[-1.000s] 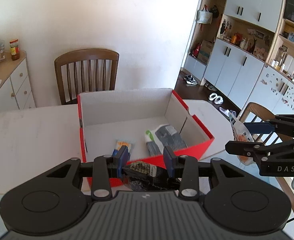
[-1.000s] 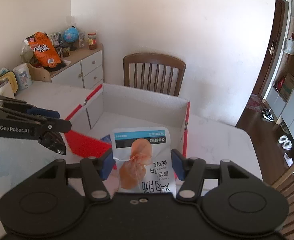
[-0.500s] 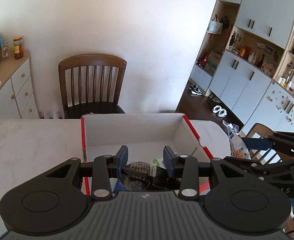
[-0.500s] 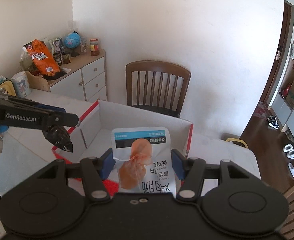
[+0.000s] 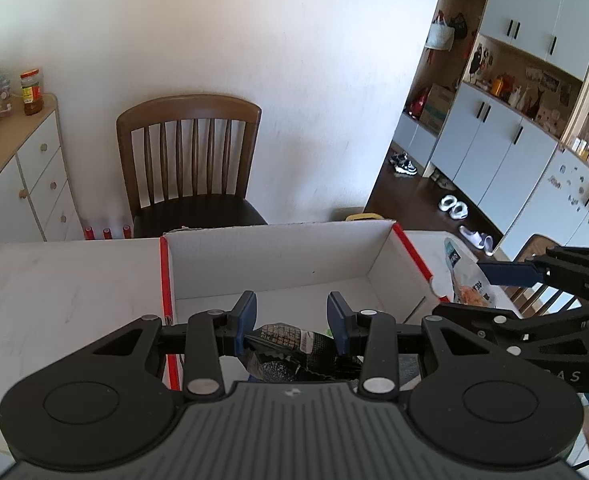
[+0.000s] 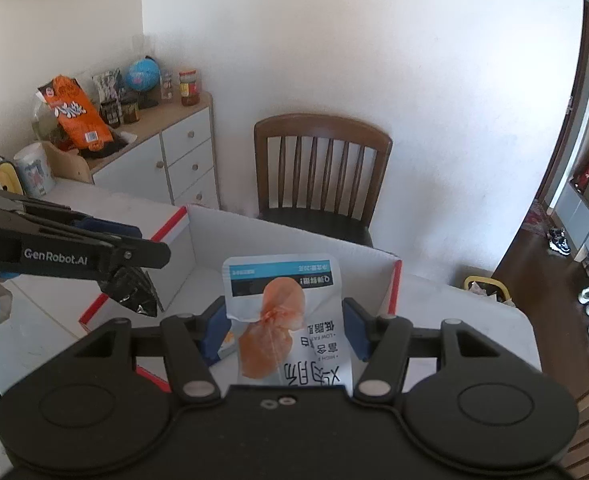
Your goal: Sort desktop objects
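A red-and-white cardboard box (image 5: 278,256) stands open on the white table. My left gripper (image 5: 291,316) is shut on a dark crinkled snack packet (image 5: 290,346) and holds it over the box's near edge; the packet also shows in the right wrist view (image 6: 132,294). My right gripper (image 6: 284,330) is shut on a white pouch with a blue band and an orange picture (image 6: 282,308), held above the box's right side; it also shows in the left wrist view (image 5: 468,280). The box floor is mostly hidden behind the grippers.
A brown wooden chair (image 5: 190,160) stands behind the table. A white drawer cabinet (image 6: 174,160) with an orange bag (image 6: 76,114), a globe and jars is at the left. White cupboards (image 5: 514,140) line the right wall. Another chair back (image 5: 542,248) is at the table's right.
Both grippers have risen and moved forward over the box, still holding their packets. The packets lying in the box are now hidden behind my left gripper.
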`<state>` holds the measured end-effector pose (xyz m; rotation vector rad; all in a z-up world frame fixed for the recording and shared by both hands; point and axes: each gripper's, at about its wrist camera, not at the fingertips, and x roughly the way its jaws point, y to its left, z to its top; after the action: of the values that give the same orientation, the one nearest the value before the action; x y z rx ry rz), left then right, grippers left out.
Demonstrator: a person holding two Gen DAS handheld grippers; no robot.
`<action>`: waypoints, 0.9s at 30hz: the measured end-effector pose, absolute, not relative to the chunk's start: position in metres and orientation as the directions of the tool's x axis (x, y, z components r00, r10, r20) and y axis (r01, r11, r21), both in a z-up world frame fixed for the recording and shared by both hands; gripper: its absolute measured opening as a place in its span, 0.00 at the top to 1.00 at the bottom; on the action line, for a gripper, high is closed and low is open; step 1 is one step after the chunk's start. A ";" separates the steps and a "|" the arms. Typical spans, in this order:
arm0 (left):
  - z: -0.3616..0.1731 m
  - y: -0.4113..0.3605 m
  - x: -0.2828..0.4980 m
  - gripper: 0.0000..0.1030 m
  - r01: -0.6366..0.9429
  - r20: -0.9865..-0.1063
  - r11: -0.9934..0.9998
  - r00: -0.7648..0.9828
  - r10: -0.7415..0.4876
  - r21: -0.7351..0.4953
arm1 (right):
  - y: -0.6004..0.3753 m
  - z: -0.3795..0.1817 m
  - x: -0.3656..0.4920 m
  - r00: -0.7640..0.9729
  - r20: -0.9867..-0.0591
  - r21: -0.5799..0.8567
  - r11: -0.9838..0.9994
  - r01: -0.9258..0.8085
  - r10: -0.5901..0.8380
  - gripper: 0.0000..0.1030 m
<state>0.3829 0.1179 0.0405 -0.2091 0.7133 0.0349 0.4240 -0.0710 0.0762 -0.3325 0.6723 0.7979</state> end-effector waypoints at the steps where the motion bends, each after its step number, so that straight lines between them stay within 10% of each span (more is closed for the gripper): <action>1: 0.037 0.118 0.386 0.64 -0.105 -0.657 0.979 0.753 -0.037 -0.176 | -0.068 0.074 0.426 0.508 -0.670 -0.032 0.663 -0.748 0.541 0.42; 27: -0.027 0.115 0.438 0.64 -0.092 -0.743 0.987 0.668 -0.039 -0.134 | -0.026 0.014 0.486 0.477 -0.767 -0.048 0.702 -0.711 0.430 0.42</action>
<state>0.4383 0.1149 -0.0274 -0.1651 0.8396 0.0300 0.4855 -0.0255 0.0145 -0.3882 0.8086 0.7181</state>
